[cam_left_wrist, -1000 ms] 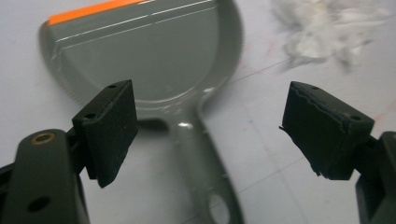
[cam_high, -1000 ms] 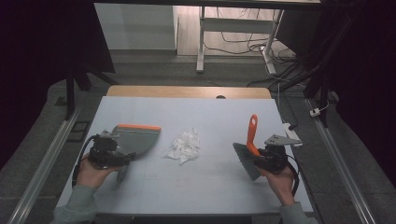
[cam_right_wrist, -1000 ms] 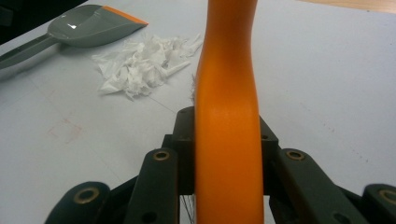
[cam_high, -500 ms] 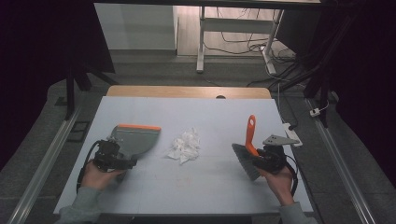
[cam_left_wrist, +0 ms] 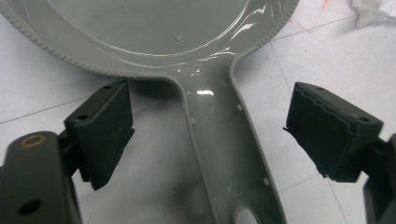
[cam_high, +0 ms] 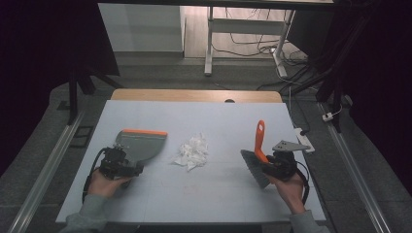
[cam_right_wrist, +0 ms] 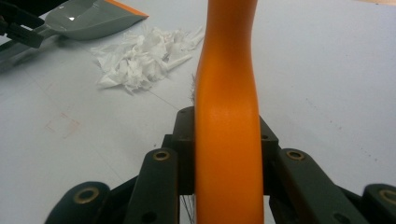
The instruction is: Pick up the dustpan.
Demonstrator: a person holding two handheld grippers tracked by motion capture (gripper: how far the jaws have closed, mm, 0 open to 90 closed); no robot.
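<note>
A grey dustpan [cam_high: 141, 144] with an orange front lip lies flat on the left of the table, its handle [cam_left_wrist: 219, 154] pointing toward the person. My left gripper [cam_high: 120, 165] [cam_left_wrist: 212, 109] is open, low over that handle. The black pads [cam_left_wrist: 105, 128] stand either side of it without touching. My right gripper [cam_high: 278, 165] [cam_right_wrist: 226, 135] is shut on the orange handle [cam_right_wrist: 226, 93] of a hand brush [cam_high: 259, 141]. The brush is held upright, with its grey bristles [cam_high: 253, 167] toward the table. A pile of white paper scraps [cam_high: 192, 153] [cam_right_wrist: 140, 56] lies between pan and brush.
The pale work mat [cam_high: 204, 194] has bare room in front of the scraps and toward its far edge. A wooden table strip [cam_high: 194, 95] runs along the back. A white power strip [cam_high: 303, 138] sits at the right edge. Table legs and cables stand on the floor beyond.
My left gripper has sunk toward the table and now straddles the dustpan handle. The right gripper and the brush have stayed where they were.
</note>
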